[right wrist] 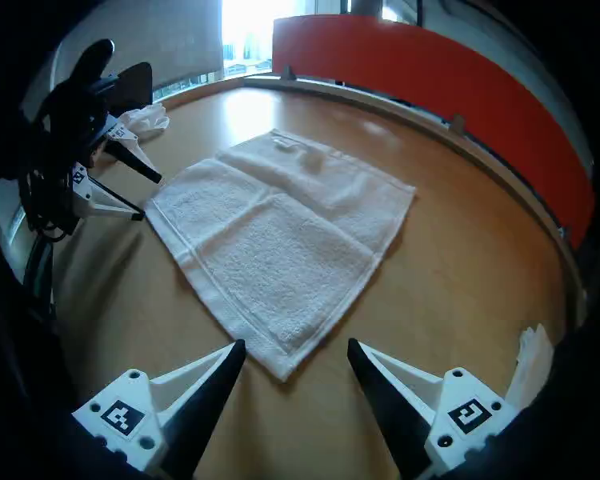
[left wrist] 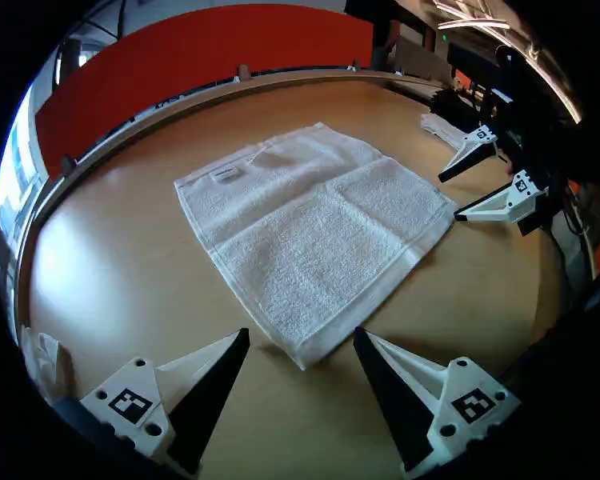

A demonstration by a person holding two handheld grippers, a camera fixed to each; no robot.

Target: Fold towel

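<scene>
A white towel (left wrist: 316, 232) lies flat on the wooden table (left wrist: 116, 264), laid out as a diamond with a small label near its far corner. My left gripper (left wrist: 300, 331) is open, and the towel's near corner lies between its fingertips. The right gripper (left wrist: 450, 198) is open at the towel's right-hand corner. In the right gripper view the towel (right wrist: 284, 240) points a corner at me, and that corner lies between the open fingers of my right gripper (right wrist: 296, 344). The left gripper (right wrist: 151, 198) stands open at the towel's left corner.
A red partition (left wrist: 204, 56) runs along the table's far edge (right wrist: 428, 72). A second white cloth (left wrist: 440, 126) lies past the right gripper. Another crumpled white cloth (right wrist: 144, 120) sits behind the left gripper, and a white scrap (right wrist: 532, 360) lies at the table's edge.
</scene>
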